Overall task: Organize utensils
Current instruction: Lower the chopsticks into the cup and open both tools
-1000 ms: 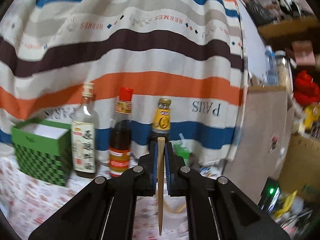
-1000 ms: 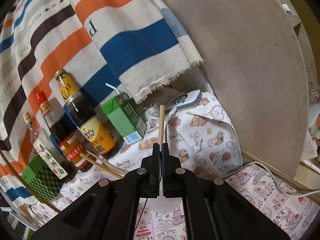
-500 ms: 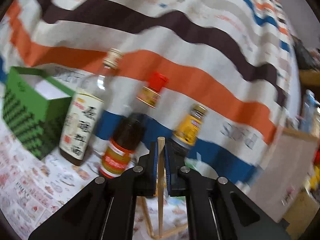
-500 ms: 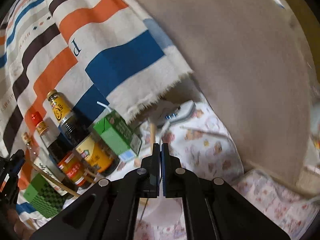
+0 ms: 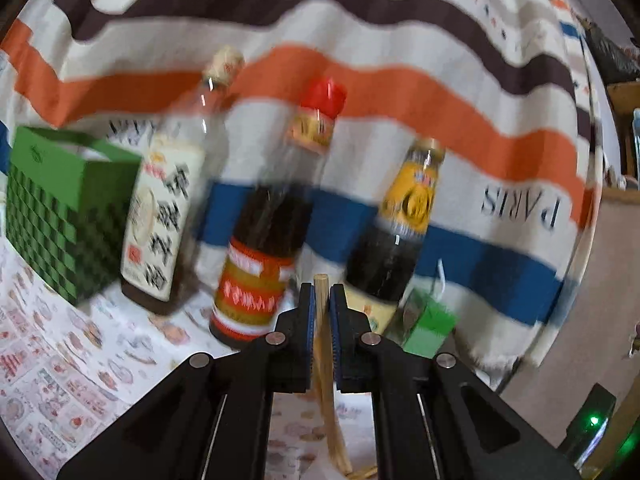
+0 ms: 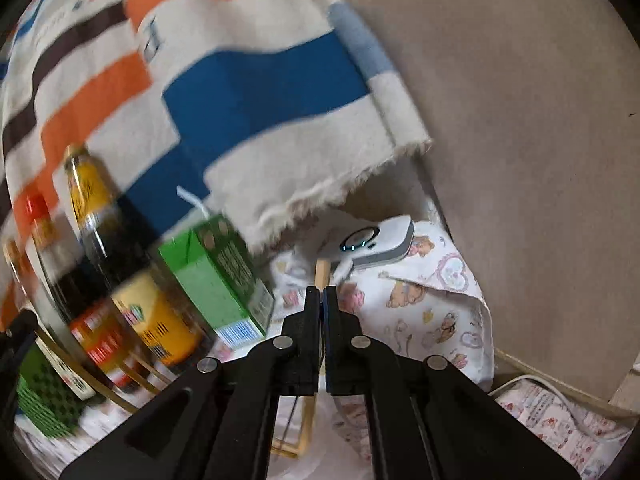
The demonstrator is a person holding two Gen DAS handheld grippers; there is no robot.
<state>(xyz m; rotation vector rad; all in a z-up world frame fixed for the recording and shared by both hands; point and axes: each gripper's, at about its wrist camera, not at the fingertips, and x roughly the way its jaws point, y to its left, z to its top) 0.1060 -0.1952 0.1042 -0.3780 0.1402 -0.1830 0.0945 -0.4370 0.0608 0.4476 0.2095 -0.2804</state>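
While both wrist views share the striped cloth (image 5: 360,92) hung behind the table, only the left one shows its mirrored word "PARIS" whole, and only the right one shows the tan board (image 6: 520,120) leaning beside the cloth's frayed edge. Below it, the right view alone takes in a white device (image 6: 376,242) with a lit ring lying on the bear-print tablecloth (image 6: 432,308). At the far left of the left view stands a green checkered box (image 5: 52,216), which the right view catches only as a corner. Three sauce bottles stand in a row: a clear bottle (image 5: 168,200) with a white label of Chinese characters, a red-capped bottle (image 5: 272,232), and a yellow-labelled bottle (image 5: 400,220), their print too blurred to read. Next to them, a green drink carton (image 6: 220,276) shows its barcode in the right view. Clamped in the left gripper (image 5: 321,312) is a wooden chopstick (image 5: 322,344), upright; the right gripper (image 6: 321,312) pinches a second chopstick (image 6: 321,272) the same way.
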